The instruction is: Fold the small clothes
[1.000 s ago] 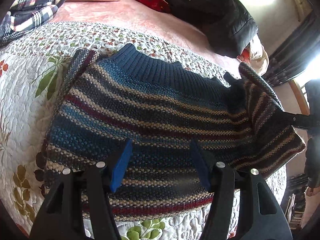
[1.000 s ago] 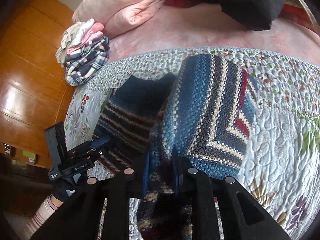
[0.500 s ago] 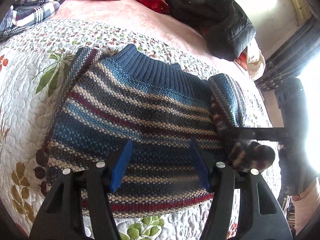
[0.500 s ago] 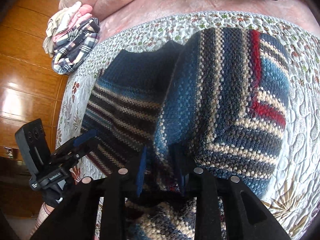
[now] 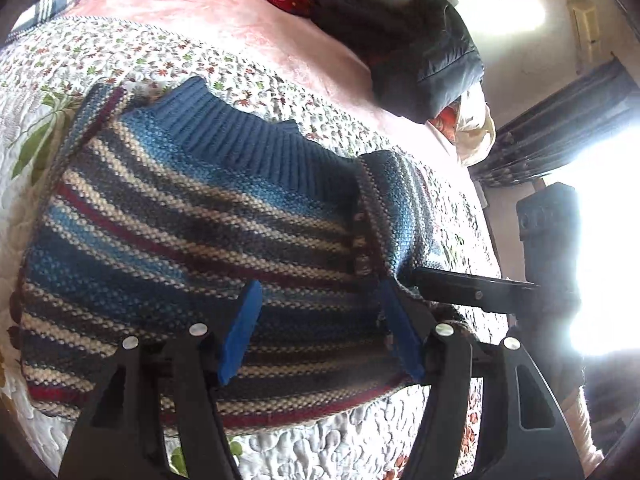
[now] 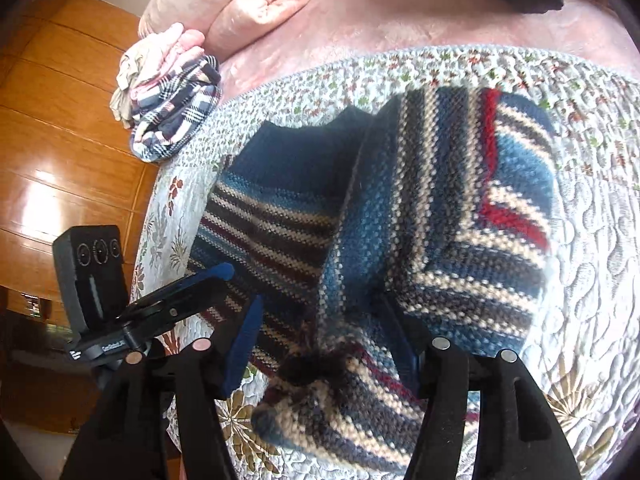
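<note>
A small knitted sweater with blue, cream and red stripes lies flat on the floral quilt, its ribbed collar away from me. My left gripper hovers open over the hem, holding nothing. The sweater's right sleeve is folded in over the body. In the right wrist view the sweater fills the middle, and my right gripper stands open with the sleeve's cuff end lying loose between its fingers. The left gripper shows at the sweater's left side.
A pile of folded plaid and pink clothes sits at the quilt's far corner beside a pink pillow. A dark jacket lies on the pink blanket beyond. A wooden wardrobe stands past the bed's edge.
My right gripper carried the sleeve inward over the sweater's body, then opened and let it go. The left gripper stayed open over the hem.
</note>
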Tool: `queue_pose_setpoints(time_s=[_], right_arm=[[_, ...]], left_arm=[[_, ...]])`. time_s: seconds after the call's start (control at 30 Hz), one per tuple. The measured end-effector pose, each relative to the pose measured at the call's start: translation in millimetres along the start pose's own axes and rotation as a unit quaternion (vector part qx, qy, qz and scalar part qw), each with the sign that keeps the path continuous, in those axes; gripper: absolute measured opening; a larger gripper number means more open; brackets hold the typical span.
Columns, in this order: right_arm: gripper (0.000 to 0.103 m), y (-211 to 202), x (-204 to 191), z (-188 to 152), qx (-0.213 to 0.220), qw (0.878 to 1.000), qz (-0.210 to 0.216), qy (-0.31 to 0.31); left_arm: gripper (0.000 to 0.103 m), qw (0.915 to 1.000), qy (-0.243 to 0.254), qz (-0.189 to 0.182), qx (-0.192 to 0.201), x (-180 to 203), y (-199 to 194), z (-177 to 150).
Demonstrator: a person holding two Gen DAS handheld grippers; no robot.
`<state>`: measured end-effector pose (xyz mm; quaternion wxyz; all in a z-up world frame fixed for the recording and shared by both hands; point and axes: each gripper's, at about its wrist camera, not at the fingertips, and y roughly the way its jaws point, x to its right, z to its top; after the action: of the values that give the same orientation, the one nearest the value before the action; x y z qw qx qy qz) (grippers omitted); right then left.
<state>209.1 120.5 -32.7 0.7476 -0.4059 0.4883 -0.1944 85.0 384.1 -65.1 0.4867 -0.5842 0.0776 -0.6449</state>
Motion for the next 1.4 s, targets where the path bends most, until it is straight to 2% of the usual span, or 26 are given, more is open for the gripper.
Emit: queue_pose_setpoints(time_s=[0.17,0.33,0.57,0.8,0.93,1.0,1.03,1.07,1.23,1.4], right_arm=[[0.061,-48.6,37.0,-14.9,0.049,0.998,-0.019,0.034],[0.062,-69.8,86.2,-36.8,0.063,0.994,-0.032,0.079],[0.062,-62.7,125.0,-62.7,0.056,0.993,-0.028,0.103],[0.062,-42.7,130.3,-71.7,0.049,0.993,-0.016,0.106],[0.062,-35.4,135.6,-74.6,0.047,0.992,-0.009,0.115],[0.062,-33.1,137.6,-75.8,0.046,0.992,-0.009,0.119],[0.062,-32.5,138.5,-76.6,0.046,0.991,-0.008,0.122],[0.062,-32.0,139.2,-76.9,0.046,0.991,-0.007,0.125],[0.062,-38.9,142.4,-83.7,0.051,0.991,-0.004,0.127],[0.062,-45.1,130.0,-85.8,0.053,0.993,-0.012,0.108]], left_arm=[[0.065,0.9988,-0.022,-0.035,-0.027,9.3,25.1,7.4],[0.065,0.9955,-0.053,-0.061,-0.05,12.1,52.0,10.8],[0.065,0.9942,-0.055,-0.058,-0.072,22.5,85.6,12.7],[0.063,0.9929,-0.056,-0.068,-0.08,33.8,106.8,17.8],[0.05,0.994,-0.037,-0.054,-0.088,47.6,118.4,21.8],[0.038,0.9946,-0.031,-0.046,-0.087,53.1,121.0,22.7],[0.025,0.9952,-0.029,-0.041,-0.084,55.8,121.4,23.6],[0.022,0.9958,-0.026,-0.038,-0.079,58.9,120.5,24.3],[0.018,0.9983,0.0,-0.029,-0.05,72.4,109.4,22.1],[0.017,0.9978,0.003,-0.063,-0.022,76.1,88.2,23.5]])
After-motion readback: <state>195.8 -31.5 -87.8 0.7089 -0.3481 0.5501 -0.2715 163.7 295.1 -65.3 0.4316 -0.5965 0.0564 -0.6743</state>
